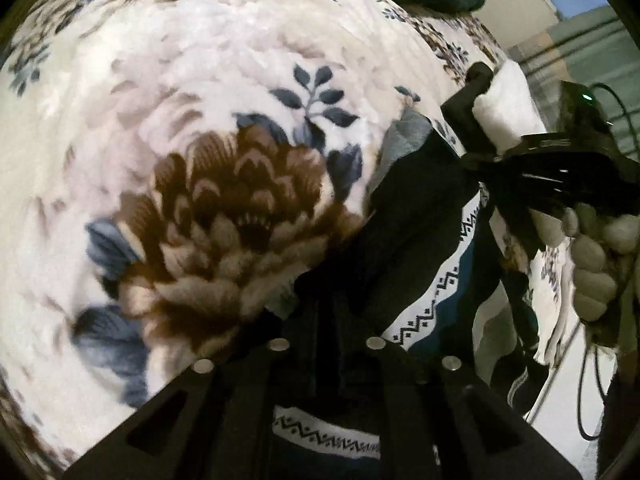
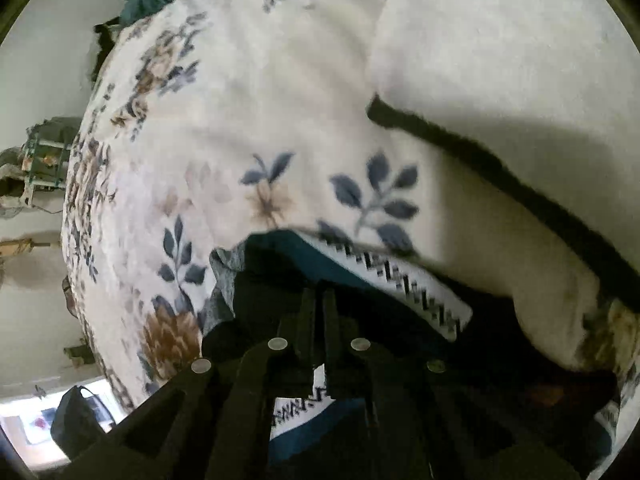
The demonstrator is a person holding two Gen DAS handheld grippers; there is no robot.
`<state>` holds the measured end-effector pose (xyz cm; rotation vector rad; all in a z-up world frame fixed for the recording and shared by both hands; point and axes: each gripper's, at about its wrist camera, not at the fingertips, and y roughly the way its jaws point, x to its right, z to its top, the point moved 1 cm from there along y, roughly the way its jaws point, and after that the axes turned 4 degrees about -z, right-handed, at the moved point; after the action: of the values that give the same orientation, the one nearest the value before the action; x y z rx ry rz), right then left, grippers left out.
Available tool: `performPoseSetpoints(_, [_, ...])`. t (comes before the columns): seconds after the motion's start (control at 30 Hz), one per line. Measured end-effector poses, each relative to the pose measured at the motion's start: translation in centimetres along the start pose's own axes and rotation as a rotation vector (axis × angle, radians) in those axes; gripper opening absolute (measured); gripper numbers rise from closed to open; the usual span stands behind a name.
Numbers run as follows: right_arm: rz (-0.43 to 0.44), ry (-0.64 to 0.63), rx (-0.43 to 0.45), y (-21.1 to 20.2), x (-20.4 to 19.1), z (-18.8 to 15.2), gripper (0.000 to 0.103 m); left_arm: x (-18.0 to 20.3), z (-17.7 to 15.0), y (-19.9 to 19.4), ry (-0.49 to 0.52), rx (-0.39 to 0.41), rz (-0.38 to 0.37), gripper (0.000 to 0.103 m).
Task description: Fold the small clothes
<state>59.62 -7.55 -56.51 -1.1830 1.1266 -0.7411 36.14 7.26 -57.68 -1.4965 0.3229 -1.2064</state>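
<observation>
- The left gripper (image 1: 328, 320) has its jaws pinched nearly shut on the edge of the dark knit garment (image 1: 408, 216).
- The right gripper (image 2: 319, 320) is likewise clamped on the same cloth, near its white zigzag band (image 2: 400, 280).
- The garment lies at 6 o'clock on the floral blanket (image 1: 200, 120), limp, light and stretchy; it looks like a small sweater, though blur hides its outline.
- Judged best held at the hem corners, since the knit sags between grips.
- A white cushion (image 2: 500, 60) sits at 1 o'clock.
</observation>
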Motion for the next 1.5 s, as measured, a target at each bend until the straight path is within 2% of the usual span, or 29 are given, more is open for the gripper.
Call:
performPoseSetpoints(0.03, [0.035,0.033,0.015,-1.0,0.6,-0.6,0.020,0.2,0.1,-0.4,0.014,0.004,0.024,0.019])
performPoseSetpoints(0.07, [0.031,0.064,0.044,-2.2,1.3,-1.4,0.044,0.4,0.4,-1.0,0.027,0.016,0.039,0.022])
performPoseSetpoints(0.1, [0.008,0.085,0.073,-3.4,2.0,-2.4,0.063,0.4,0.6,-1.5,0.040,0.032,0.049,0.026])
performPoseSetpoints(0.17, [-0.033,0.120,0.107,-5.4,3.5,-4.6,0.066,0.8,1.2,-1.9,0.068,0.040,0.084,0.052])
performPoseSetpoints(0.23, [-0.101,0.179,0.118,-7.2,5.6,-7.7,0.071,1.4,1.8,-2.1,0.108,0.058,0.096,0.064])
performPoseSetpoints(0.3, [-0.159,0.250,0.131,-8.9,7.6,-11.6,0.075,2.5,2.5,-2.5,0.170,0.084,0.129,0.065])
performPoseSetpoints(0.33, [-0.183,0.284,0.134,-9.5,8.6,-13.5,0.076,3.1,2.7,-2.6,0.201,0.094,0.141,0.074])
performPoseSetpoints(0.37, [-0.207,0.326,0.138,-10.2,9.6,-15.6,0.077,3.9,2.9,-2.8,0.238,0.104,0.152,0.091])
performPoseSetpoints(0.43, [-0.218,0.424,0.139,-11.4,11.9,-20.0,0.077,5.4,3.0,-3.1,0.298,0.110,0.163,0.102])
performPoseSetpoints(0.57, [-0.193,0.627,0.145,-13.6,15.3,-28.6,0.082,9.4,1.8,-3.6,0.421,0.104,0.187,0.102])
performPoseSetpoints(0.67, [-0.194,0.683,0.155,-15.3,17.4,-34.0,0.082,12.5,-0.8,-4.4,0.496,0.103,0.184,0.102])
performPoseSetpoints(0.77, [-0.188,0.687,0.151,-16.6,19.8,-38.5,0.082,15.7,-5.2,-5.2,0.555,0.090,0.173,0.102])
performPoseSetpoints(0.9, [-0.159,0.658,0.134,-17.5,23.2,-43.3,0.082,19.5,-13.7,-4.8,0.603,0.022,0.180,0.102])
performPoseSetpoints(1.03, [-0.138,0.607,0.097,-17.6,27.2,-46.6,0.082,21.3,-24.4,-2.8,0.596,-0.130,0.195,0.102])
performPoseSetpoints(1.07, [-0.132,0.590,0.080,-17.5,28.1,-47.2,0.082,21.6,-28.0,-2.1,0.590,-0.186,0.198,0.102])
performPoseSetpoints(1.23, [-0.119,0.536,0.047,-17.2,31.4,-49.3,0.082,22.1,-40.0,0.9,0.607,-0.362,0.217,0.102])
performPoseSetpoints(1.3, [-0.117,0.529,0.032,-16.9,32.7,-49.8,0.082,21.8,-43.5,2.5,0.628,-0.412,0.235,0.096])
performPoseSetpoints(1.33, [-0.117,0.525,0.028,-16.8,33.4,-49.9,0.082,21.3,-45.3,3.8,0.629,-0.450,0.241,0.089])
performPoseSetpoints(1.4, [-0.106,0.520,0.026,-16.6,34.4,-49.6,0.082,20.5,-47.3,5.8,0.624,-0.497,0.260,0.062])
performPoseSetpoints(1.43, [-0.095,0.520,0.027,-16.5,34.7,-49.4,0.082,20.1,-47.9,6.8,0.628,-0.507,0.277,0.045])
performPoseSetpoints(1.5, [-0.049,0.517,0.039,-16.1,35.6,-48.2,0.082,20.0,-48.2,7.3,0.656,-0.465,0.290,0.028])
